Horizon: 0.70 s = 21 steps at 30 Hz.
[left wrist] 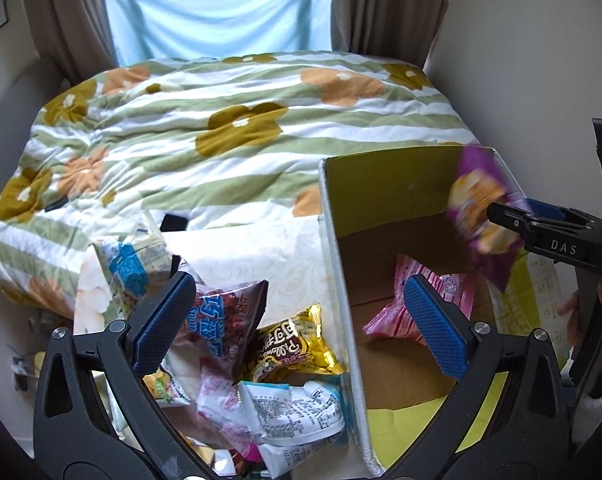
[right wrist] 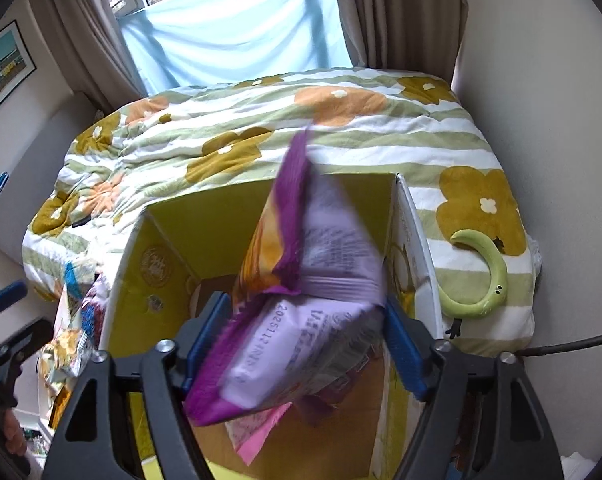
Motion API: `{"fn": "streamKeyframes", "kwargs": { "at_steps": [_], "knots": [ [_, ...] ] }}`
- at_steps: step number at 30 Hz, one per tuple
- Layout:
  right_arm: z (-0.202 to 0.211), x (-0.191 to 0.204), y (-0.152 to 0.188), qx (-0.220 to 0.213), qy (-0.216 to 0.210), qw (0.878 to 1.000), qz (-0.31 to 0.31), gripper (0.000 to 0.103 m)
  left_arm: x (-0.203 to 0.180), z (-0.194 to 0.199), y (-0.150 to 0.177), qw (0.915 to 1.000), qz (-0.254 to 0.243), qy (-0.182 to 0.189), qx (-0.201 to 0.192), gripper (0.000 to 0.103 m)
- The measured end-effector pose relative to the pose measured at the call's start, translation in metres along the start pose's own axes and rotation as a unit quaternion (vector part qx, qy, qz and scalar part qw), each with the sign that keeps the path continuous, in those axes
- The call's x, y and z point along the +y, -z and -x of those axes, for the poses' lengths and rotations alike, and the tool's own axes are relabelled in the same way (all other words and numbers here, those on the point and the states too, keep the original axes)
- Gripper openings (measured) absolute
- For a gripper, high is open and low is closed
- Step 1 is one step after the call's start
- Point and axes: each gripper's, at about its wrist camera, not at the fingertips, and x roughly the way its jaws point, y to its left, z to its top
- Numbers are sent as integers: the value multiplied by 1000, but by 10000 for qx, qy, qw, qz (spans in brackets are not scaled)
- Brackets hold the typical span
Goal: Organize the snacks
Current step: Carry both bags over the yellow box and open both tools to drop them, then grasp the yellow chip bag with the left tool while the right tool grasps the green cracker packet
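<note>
An open cardboard box (left wrist: 365, 184) with a yellow-green lining stands on the bed; it also shows in the right wrist view (right wrist: 173, 240). A pink snack packet (left wrist: 445, 288) lies inside it. My right gripper (right wrist: 307, 340) has its jaws apart, with a blurred purple snack bag (right wrist: 309, 312) between them over the box; the bag also shows in the left wrist view (left wrist: 481, 208). My left gripper (left wrist: 301, 316) is open and empty above a pile of snack packets (left wrist: 261, 344) left of the box, among them a gold packet (left wrist: 297, 344).
A flowered, green-striped quilt (left wrist: 221, 128) covers the bed. A green curved toy (right wrist: 485, 276) lies right of the box. Curtains (left wrist: 385, 4) and a window are behind. A dark phone-like object (left wrist: 173, 222) lies on the quilt.
</note>
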Motion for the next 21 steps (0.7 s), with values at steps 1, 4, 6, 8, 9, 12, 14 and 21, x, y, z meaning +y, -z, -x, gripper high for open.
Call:
{"fn": "streamKeyframes", "kwargs": {
  "at_steps": [1, 4, 6, 8, 9, 12, 14, 21],
  "knots": [
    [-2, 0, -1, 7, 12, 10000, 32, 95, 1, 0, 1, 10000, 20, -17, 17, 103],
    [3, 1, 0, -122, -15, 9998, 131, 99, 2, 1, 3, 10000, 70, -45, 36, 103],
    [6, 1, 5, -165, -53, 9997, 179, 99, 2, 2, 6, 9999, 84, -72, 29, 103],
    [8, 1, 7, -120, -90, 9997, 210, 99, 1, 3, 7, 9999, 104, -76, 34, 103],
    [10, 0, 8, -122, -106, 9996, 223, 99, 0, 4, 7, 9999, 124, -77, 31, 103],
    [18, -2, 10, -161, -166, 9995, 215, 99, -2, 11, 7, 9998, 154, -77, -35, 103],
    [25, -2, 11, -172, -213, 9994, 213, 99, -5, 18, 8, 9998, 141, -101, -106, 103],
    [59, 4, 15, -376, -293, 9983, 349, 99, -7, 55, 11, 9988, 186, -228, -402, 103]
  ]
}}
